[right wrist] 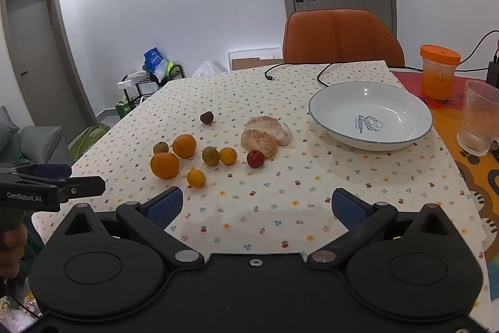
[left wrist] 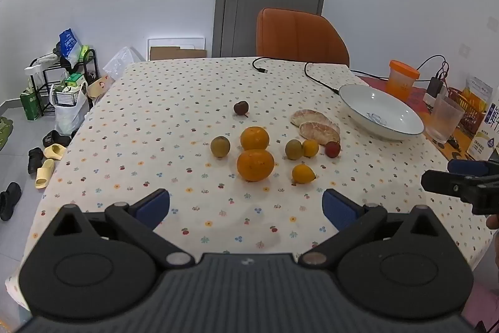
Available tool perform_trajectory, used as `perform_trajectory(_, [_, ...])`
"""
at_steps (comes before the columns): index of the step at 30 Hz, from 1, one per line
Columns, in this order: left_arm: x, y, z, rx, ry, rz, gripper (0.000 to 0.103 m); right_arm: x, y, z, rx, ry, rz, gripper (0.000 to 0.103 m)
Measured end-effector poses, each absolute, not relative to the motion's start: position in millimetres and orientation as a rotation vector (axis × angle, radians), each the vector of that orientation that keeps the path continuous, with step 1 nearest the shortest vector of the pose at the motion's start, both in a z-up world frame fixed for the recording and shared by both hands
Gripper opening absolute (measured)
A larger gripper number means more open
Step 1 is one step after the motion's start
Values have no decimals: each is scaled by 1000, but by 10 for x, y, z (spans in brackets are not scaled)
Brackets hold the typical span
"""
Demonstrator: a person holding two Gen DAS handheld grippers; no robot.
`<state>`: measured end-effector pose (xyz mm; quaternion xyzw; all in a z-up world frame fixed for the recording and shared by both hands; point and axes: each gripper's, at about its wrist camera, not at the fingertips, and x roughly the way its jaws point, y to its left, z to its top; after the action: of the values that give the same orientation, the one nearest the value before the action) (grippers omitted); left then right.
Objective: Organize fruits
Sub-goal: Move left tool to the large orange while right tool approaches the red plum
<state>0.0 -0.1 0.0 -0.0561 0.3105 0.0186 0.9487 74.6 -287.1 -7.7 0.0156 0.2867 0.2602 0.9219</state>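
Fruit (right wrist: 165,165) loose on tablecloth (right wrist: 280,208), bowl (right wrist: 405,142) empty

home dining room: tablecloth (left wrist: 162,127), slippers (left wrist: 46,167)

Black left gripper (left wrist: 246,205) and right gripper (right wrist: 257,205), blue ribbed pads, silver pivot screws, white lettering, apparently "GenRobot.AI".

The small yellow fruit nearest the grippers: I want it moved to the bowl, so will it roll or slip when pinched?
The yellow fruit looks round and smooth, so it would probably roll if nudged. Its small size may let it slip unless pinched across its middle.
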Motion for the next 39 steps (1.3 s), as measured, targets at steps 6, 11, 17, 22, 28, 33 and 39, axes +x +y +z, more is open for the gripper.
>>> perform_trajectory(6, [-1,0,1,-114,633,38,103,745,-2871,-76,31,590,534,103])
perform_trajectory(11, [-9,0,12,-113,632,37,103,746,-2870,-83,30,593,534,103])
perform_trajectory(17, [-29,-23,14,-110,636,36,103,746,-2872,-84,30,598,533,103])
perform_trajectory(22, [-4,-15,-13,-103,635,35,103,762,-2883,-91,35,601,538,103])
perform_trajectory(28, [87,13,-45,-106,630,32,103,814,-2891,-134,42,614,543,103])
perform_trajectory(33, [152,30,-80,-104,606,37,103,874,-2888,-128,47,595,568,103])
perform_trajectory(39, [260,85,-179,-128,605,33,101,991,-2877,-207,79,593,566,103])
